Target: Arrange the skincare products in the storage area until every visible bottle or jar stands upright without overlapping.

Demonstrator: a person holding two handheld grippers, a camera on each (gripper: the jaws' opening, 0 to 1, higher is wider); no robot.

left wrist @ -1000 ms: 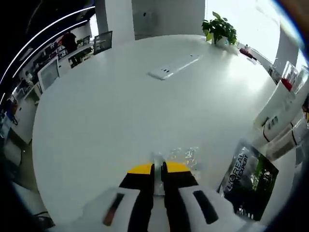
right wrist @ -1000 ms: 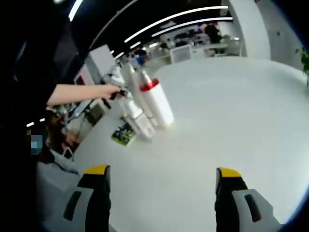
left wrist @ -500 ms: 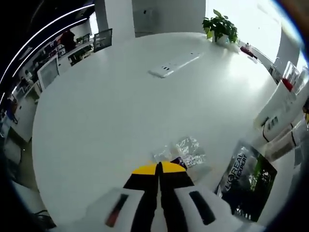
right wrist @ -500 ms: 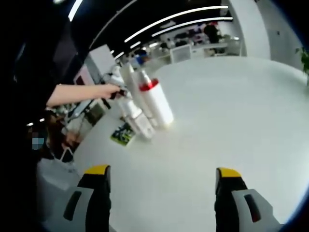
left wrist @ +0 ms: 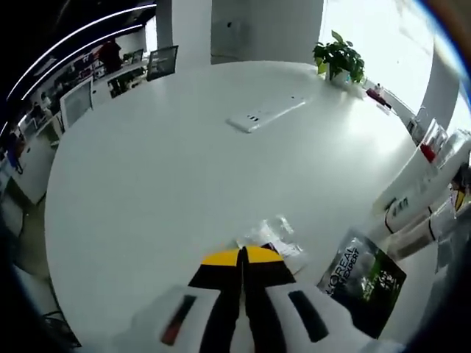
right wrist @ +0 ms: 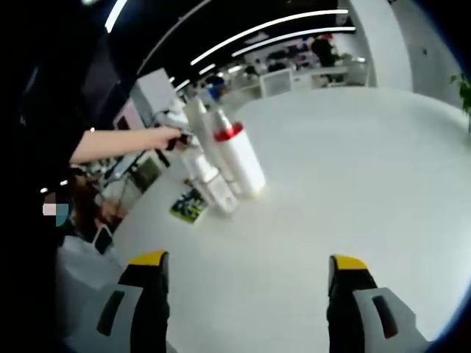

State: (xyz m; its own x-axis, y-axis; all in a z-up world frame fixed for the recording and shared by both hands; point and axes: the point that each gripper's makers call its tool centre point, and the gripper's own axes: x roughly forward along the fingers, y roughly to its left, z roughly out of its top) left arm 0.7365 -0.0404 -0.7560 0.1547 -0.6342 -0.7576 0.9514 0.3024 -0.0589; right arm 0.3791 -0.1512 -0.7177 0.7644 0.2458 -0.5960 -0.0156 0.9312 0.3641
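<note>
Up close, the left gripper (left wrist: 241,257) has its jaws pressed together on a clear wrapper (left wrist: 268,234) lying on the white surface (left wrist: 184,162), beside a dark sachet (left wrist: 362,279). Right gripper (right wrist: 246,268) hovers with jaws wide; bottles (right wrist: 224,158) stand upright together near the surface's edge.

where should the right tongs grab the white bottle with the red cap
Judging from the right gripper view, take the red-capped bottle around its mid body, below the red cap, where the sides look straight. It stands upright with other bottles close on its left, so come in from its open right side with the open right tongs, jaws level.
</note>
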